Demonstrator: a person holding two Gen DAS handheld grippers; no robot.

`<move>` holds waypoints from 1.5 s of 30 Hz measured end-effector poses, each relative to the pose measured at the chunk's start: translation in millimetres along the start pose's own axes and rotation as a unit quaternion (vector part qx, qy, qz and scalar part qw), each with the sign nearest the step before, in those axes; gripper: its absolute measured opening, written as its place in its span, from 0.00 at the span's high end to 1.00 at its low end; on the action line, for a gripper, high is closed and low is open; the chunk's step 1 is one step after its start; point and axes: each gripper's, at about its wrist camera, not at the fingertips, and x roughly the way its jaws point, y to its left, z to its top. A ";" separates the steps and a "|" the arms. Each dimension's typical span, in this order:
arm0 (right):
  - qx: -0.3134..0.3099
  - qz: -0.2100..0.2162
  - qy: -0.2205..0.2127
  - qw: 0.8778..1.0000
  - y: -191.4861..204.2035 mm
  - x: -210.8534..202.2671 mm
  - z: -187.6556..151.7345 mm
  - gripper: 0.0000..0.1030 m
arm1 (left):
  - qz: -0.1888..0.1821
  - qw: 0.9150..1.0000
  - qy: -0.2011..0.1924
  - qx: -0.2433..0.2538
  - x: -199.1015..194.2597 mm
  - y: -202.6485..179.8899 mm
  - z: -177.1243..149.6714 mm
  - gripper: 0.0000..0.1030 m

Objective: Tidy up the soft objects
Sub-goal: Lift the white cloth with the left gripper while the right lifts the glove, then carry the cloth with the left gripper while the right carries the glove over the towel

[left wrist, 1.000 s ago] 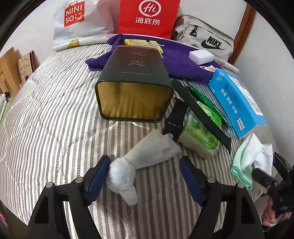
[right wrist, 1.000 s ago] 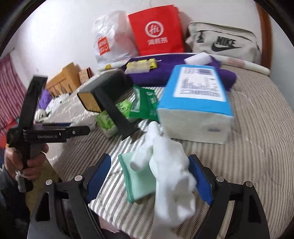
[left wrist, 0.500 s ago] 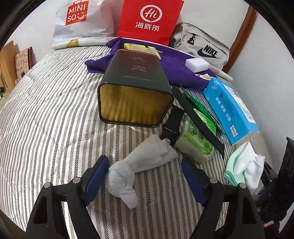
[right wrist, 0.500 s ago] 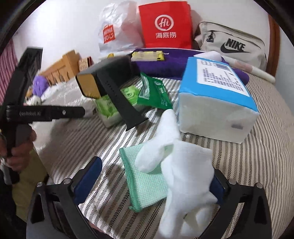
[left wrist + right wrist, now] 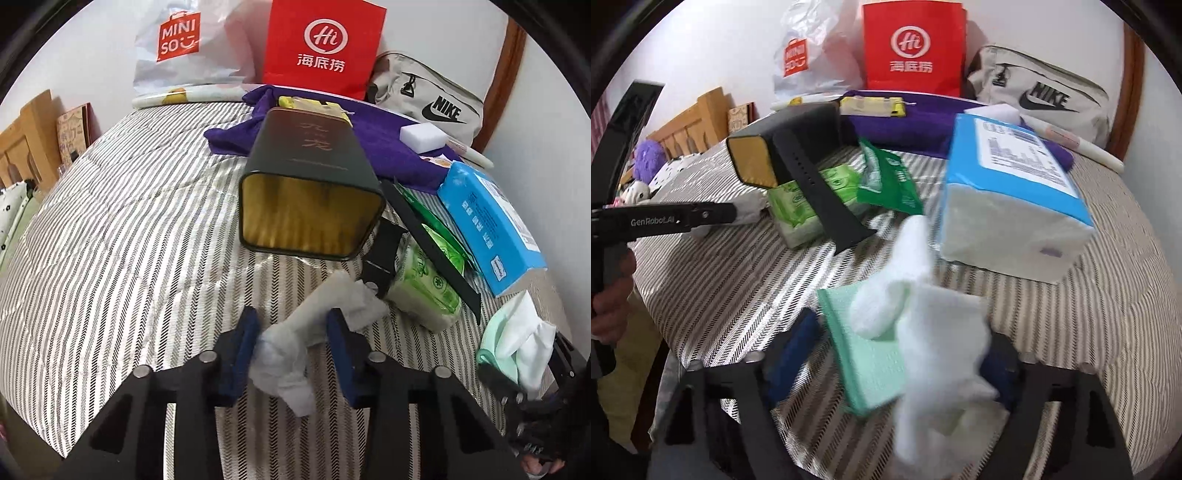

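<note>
A grey sock (image 5: 284, 343) lies on the striped bed cover (image 5: 129, 240). My left gripper (image 5: 293, 332) has it between its blue pads (image 5: 247, 332), which touch both sides as the jaws keep closing. In the right wrist view a white sock (image 5: 934, 332) lies over a mint-green cloth (image 5: 871, 362) near the bed's edge. My right gripper (image 5: 901, 343) straddles both with its jaws closing. Its left pad stands just off the cloth's edge and the sock hides its right pad. The left wrist view shows the same white sock (image 5: 528, 332) at the far right.
A black tin (image 5: 310, 192) with a gold inside lies on its side just beyond the grey sock. A black watch strap (image 5: 428, 240), green wipes packs (image 5: 424, 288) and a blue tissue pack (image 5: 487, 221) lie between the grippers. A purple towel (image 5: 388, 147) and bags line the back wall.
The left jaws have closed from wide apart onto the grey sock. The right jaws widened, then narrowed around the white sock and green cloth, and the right gripper edged forward.
</note>
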 end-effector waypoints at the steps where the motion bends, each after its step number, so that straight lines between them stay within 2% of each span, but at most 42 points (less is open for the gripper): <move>1: 0.006 0.004 0.003 1.000 -3.3 -1.6 0.3 0.34 | 0.007 1.000 0.003 0.001 -0.3 1.3 0.3 0.73; 5: 0.025 0.018 0.016 0.999 -13.5 -6.4 2.9 0.53 | 0.012 1.000 0.017 -0.010 -2.9 5.9 -0.3 0.78; 8: 0.052 0.035 0.025 0.998 -21.1 -10.6 4.9 0.63 | 0.005 0.999 0.028 -0.022 -7.1 9.3 -0.4 0.79; 10: 0.062 0.046 0.032 0.996 -23.8 -14.3 6.5 0.65 | 0.004 0.999 0.032 -0.025 -11.9 10.2 -1.4 0.79; 12: 0.063 0.049 0.034 0.996 -23.8 -20.1 8.9 0.65 | 0.003 0.999 0.039 -0.036 -17.9 12.4 -2.7 0.79; 15: 0.064 0.069 0.026 0.995 -22.9 -32.8 13.2 0.65 | -0.021 0.997 0.037 -0.059 -28.7 16.0 -2.1 0.79; 20: 0.036 0.056 0.010 0.998 -13.1 -52.4 27.3 0.66 | -0.047 0.996 0.024 -0.068 -56.2 16.0 2.4 0.79; 26: 0.013 0.080 -0.028 0.996 -2.4 -82.8 51.6 0.66 | -0.036 0.998 -0.001 -0.051 -84.9 13.5 19.3 0.79; 30: -0.003 0.074 -0.043 0.996 -1.4 -91.5 66.0 0.66 | -0.052 0.997 -0.014 -0.054 -95.9 10.6 34.9 0.79; 34: 0.010 0.076 -0.041 0.996 -11.7 -88.8 81.8 0.66 | -0.044 0.998 -0.023 -0.044 -101.3 4.3 52.0 0.79; 37: 0.012 0.073 -0.045 0.996 -21.0 -87.3 95.0 0.66 | -0.051 0.997 -0.028 -0.051 -100.1 1.8 64.9 0.79; 41: 0.012 0.067 -0.053 0.996 -31.9 -84.1 114.3 0.66 | -0.042 0.997 -0.041 -0.054 -96.4 1.7 84.3 0.79; 45: 0.015 0.060 -0.053 0.997 -41.4 -74.0 133.3 0.66 | -0.048 0.997 -0.037 -0.056 -88.9 2.5 103.2 0.79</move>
